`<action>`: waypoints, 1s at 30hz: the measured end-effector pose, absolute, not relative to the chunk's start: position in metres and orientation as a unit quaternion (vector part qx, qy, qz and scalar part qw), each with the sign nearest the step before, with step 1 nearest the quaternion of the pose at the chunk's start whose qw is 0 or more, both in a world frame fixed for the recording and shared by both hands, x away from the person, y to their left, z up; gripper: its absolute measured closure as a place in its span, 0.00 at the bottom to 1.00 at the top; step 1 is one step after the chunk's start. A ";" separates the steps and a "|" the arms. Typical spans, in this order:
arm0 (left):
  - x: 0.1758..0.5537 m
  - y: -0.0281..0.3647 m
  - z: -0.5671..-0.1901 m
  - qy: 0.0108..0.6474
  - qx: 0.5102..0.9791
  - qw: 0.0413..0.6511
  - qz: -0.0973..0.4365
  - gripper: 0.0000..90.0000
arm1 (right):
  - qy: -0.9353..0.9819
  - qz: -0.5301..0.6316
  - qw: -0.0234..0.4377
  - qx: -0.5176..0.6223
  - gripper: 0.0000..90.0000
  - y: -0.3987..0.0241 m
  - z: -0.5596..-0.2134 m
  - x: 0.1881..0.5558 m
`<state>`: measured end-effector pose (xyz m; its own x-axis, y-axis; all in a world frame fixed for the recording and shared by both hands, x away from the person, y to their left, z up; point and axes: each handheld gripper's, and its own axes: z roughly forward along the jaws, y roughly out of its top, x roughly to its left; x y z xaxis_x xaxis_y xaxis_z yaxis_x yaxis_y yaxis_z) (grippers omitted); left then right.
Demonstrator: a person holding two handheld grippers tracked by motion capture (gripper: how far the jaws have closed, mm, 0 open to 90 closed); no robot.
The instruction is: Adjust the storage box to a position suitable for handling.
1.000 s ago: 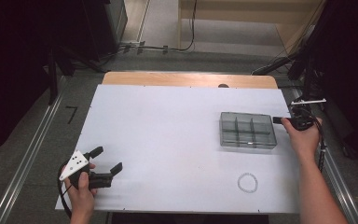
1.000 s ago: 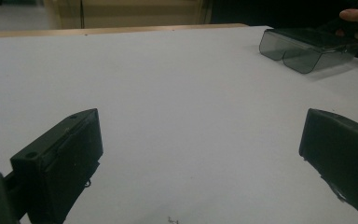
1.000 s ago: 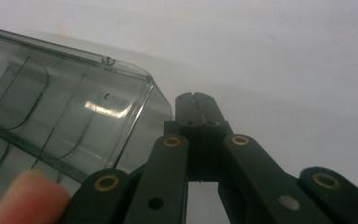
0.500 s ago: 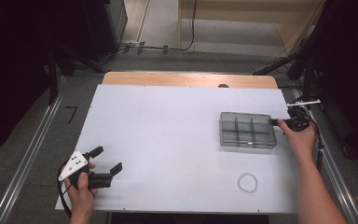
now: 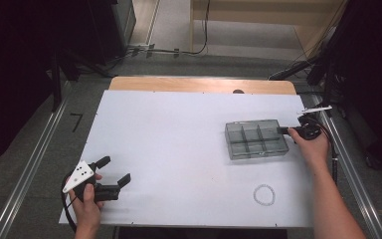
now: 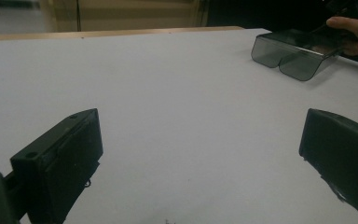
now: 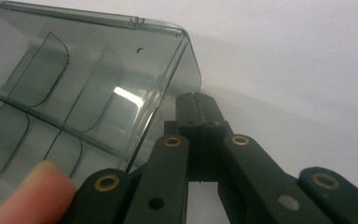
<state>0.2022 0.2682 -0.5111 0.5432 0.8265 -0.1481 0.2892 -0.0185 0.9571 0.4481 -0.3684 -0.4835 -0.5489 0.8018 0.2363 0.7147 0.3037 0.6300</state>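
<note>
Smoky clear divided tray sits on the white counter, right of centre in the high view. Right tool is at the tray's right short end, tip touching or just beside the upper right corner of the tray wall. In the right gripper view the tray takes up the upper left, and the right tool rises from the bottom centre with its jaws pressed together, nothing between them. The tip lies against or just beside the tray's corner wall; can't tell if it is in actual contact. A fingertip of the right hand shows at lower left, over the tray's edge.

Tray's long axis runs left-right in the high view, slightly tilted, right end a bit higher in frame. Open side up, six compartments in two rows of three, all look bare.

Left tool is at lower left of the high view, near the counter's front edge, well apart from the tray. Held by the left hand, jaws spread wide, holding nothing. In the left gripper view the left tool is over bare counter, and the tray is far off at upper right.

Thin white ring lies on the counter in the lower right, near the front edge, apart from the tray.
</note>
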 end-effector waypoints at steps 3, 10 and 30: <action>0.202 0.268 -0.511 0.414 0.672 0.565 0.237 0.00 | 0.810 0.353 0.062 0.464 0.98 -0.362 -0.483 0.448; 0.203 0.268 -0.511 0.412 0.674 0.565 0.238 0.00 | 0.824 0.353 0.065 0.439 0.98 -0.343 -0.483 0.450; 0.202 0.267 -0.511 0.410 0.676 0.564 0.239 0.00 | 0.859 0.363 0.033 0.359 0.98 -0.283 -0.479 0.435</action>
